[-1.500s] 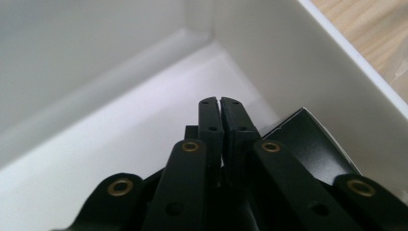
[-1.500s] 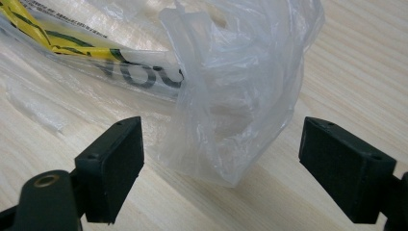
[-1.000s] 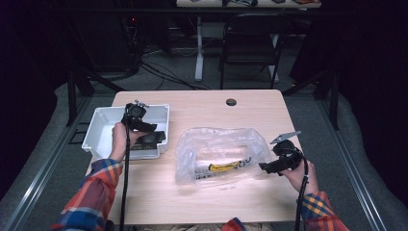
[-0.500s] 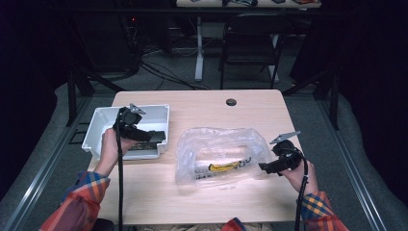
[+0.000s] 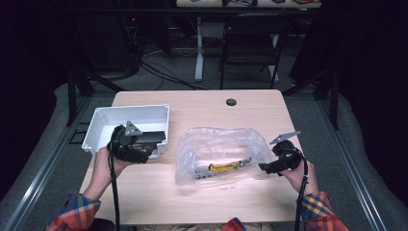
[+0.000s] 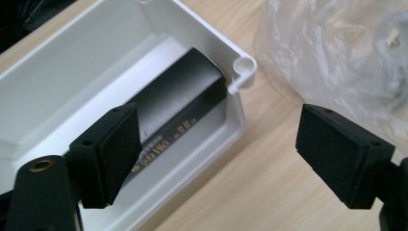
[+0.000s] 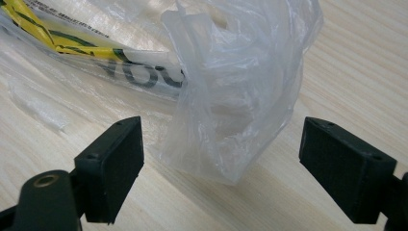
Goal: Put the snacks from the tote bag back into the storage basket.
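We had the black rectangular box (image 6: 180, 98) lying in the white plastic tray (image 5: 103, 126), left gripper (image 6: 219, 154) spread empty, right gripper (image 7: 223, 166) gaping at the clear plastic bag (image 5: 221, 154), probably next to pinch.

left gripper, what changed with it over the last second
The left gripper has just opened its fingers and let go of the black box, which now lies in the white tray against its wall. The hand has drawn back toward the person, to the tray's near edge. The right gripper stayed put, open at the plastic bag, which did not move.
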### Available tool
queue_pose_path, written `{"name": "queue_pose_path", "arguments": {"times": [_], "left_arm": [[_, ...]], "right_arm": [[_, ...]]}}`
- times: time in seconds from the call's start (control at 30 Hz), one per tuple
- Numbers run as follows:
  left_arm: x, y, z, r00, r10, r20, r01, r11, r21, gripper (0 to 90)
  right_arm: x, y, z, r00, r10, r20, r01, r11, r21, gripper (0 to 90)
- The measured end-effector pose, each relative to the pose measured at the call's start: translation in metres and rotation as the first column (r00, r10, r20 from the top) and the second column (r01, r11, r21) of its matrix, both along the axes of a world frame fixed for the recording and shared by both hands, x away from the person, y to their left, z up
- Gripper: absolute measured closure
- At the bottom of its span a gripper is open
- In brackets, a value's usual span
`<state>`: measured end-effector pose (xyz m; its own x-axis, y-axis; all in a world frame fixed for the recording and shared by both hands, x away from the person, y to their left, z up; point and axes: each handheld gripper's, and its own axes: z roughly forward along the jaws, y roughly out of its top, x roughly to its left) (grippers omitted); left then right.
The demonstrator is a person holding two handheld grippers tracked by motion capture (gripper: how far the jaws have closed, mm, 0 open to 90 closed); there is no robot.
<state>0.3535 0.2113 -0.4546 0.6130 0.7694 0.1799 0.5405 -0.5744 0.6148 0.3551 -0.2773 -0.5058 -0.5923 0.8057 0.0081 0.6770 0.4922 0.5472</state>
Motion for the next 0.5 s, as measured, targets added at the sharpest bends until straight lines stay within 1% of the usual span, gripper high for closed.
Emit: {"name": "queue_pose_path", "arguments": {"times": [0.07,0.1,0.2,0.23,0.27,0.4,0.5], "left_arm": [[-0.005,0.001,-0.004,1.0,-0.003,-0.006,0.003,1.0,-0.004,15.7],[-0.008,0.001,-0.006,0.9999,-0.005,-0.009,0.005,1.0,0.001,15.7],[-0.016,0.003,-0.015,0.9996,-0.008,-0.029,0.008,1.0,0.004,15.5],[-0.018,0.003,-0.018,0.9992,-0.012,-0.039,0.012,0.9999,0.003,15.5],[-0.02,0.003,-0.02,0.9992,-0.012,-0.038,0.012,0.9999,0.001,15.5],[-0.029,0.004,-0.031,0.9982,-0.014,-0.059,0.013,0.9999,-0.009,15.5],[-0.033,0.003,-0.038,0.9972,-0.023,-0.072,0.023,0.9997,-0.002,15.5]], "right_arm": [[0.0,0.0,0.0,1.0,0.003,0.0,-0.003,1.0,0.0,15.1],[0.0,0.0,0.0,1.0,0.0,0.002,0.0,1.0,-0.001,15.0],[0.0,0.0,0.0,1.0,-0.001,0.0,0.001,1.0,-0.004,15.0],[0.0,0.0,0.0,1.0,-0.001,-0.001,0.001,1.0,-0.005,15.0],[0.0,0.0,0.0,1.0,-0.002,0.0,0.002,1.0,-0.004,15.0],[0.0,-0.001,0.0,1.0,-0.001,0.0,0.001,1.0,-0.004,15.0],[0.0,-0.001,-0.001,1.0,-0.001,0.0,0.001,1.0,-0.006,15.0]]}}
